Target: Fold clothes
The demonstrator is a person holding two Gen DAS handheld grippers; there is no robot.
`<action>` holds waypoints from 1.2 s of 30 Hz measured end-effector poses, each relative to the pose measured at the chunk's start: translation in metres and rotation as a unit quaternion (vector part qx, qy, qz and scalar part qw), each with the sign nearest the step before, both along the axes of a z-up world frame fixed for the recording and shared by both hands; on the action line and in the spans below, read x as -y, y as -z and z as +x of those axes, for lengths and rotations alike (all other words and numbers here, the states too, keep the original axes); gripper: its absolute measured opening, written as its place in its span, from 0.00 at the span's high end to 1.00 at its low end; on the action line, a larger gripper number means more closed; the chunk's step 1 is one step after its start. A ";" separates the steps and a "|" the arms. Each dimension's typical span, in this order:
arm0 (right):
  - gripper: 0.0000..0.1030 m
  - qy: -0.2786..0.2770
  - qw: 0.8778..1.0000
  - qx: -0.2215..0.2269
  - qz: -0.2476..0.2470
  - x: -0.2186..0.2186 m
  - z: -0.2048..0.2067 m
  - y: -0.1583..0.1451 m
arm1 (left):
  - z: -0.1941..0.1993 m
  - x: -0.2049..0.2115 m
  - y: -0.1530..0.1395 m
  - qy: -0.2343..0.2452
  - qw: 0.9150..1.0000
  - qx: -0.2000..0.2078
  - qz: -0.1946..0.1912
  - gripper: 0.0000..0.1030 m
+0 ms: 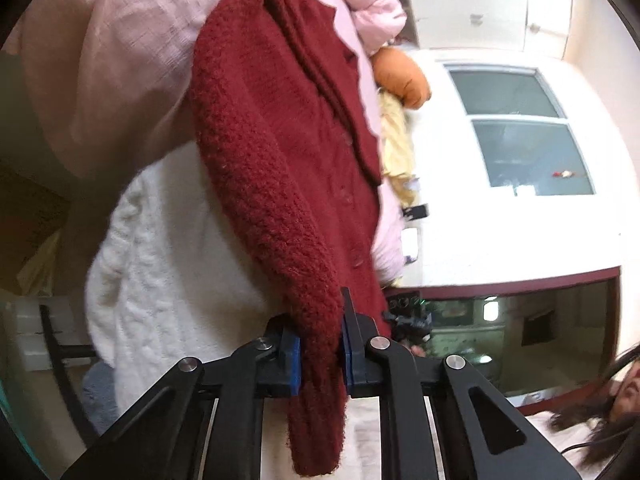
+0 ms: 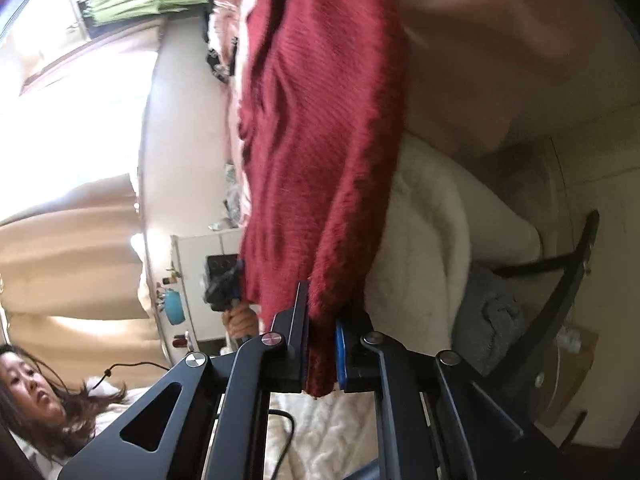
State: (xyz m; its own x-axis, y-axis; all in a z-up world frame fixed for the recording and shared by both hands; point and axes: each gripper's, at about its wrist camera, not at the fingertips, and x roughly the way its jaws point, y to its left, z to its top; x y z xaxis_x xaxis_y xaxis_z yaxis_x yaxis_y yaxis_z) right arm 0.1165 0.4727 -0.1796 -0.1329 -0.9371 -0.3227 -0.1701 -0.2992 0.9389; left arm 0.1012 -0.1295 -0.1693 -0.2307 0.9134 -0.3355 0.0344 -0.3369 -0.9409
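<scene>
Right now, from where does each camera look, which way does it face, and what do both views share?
Left wrist: sits on the left gripper, looks along its fingers, shut on the red cardigan; the person's hair shows bottom right.
Right wrist: sits on the right gripper, shut on the cardigan's edge; the other hand shows.
Shared: the cardigan and white knit.

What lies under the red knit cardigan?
Under the red knit cardigan lie a pink sheet and a white cable-knit blanket. Whatever it covers directly is hidden.
</scene>
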 end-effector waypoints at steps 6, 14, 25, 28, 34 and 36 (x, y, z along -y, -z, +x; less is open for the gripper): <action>0.91 0.037 0.997 -0.063 -0.019 -0.013 -0.005 -0.031 | -0.010 -0.003 -0.017 -0.025 0.999 -0.022 0.038 0.87; 0.91 0.092 0.984 -0.146 -0.034 -0.019 -0.021 -0.077 | -0.048 -0.008 -0.038 -0.064 0.995 -0.043 0.064 0.87; 0.91 0.164 0.964 -0.207 0.004 -0.039 -0.109 -0.120 | -0.158 0.020 -0.061 -0.145 0.986 -0.063 0.048 0.87; 0.91 0.168 0.961 -0.215 0.036 -0.034 -0.156 -0.128 | -0.203 0.018 -0.066 -0.153 0.986 -0.065 0.024 0.87; 0.91 0.178 0.959 -0.201 0.092 -0.019 -0.264 -0.127 | -0.299 0.016 -0.065 -0.168 0.984 -0.059 -0.020 0.88; 0.91 0.181 0.958 -0.196 0.102 -0.016 -0.292 -0.120 | -0.330 0.015 -0.064 -0.173 0.983 -0.058 -0.031 0.88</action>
State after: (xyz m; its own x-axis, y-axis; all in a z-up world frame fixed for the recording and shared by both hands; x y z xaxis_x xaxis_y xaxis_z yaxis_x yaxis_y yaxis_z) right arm -0.1750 0.4888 -0.0593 -0.5867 -0.7290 -0.3526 0.0569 -0.4714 0.8801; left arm -0.2290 -0.1449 -0.1057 -0.5631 0.7523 -0.3420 0.0506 -0.3816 -0.9229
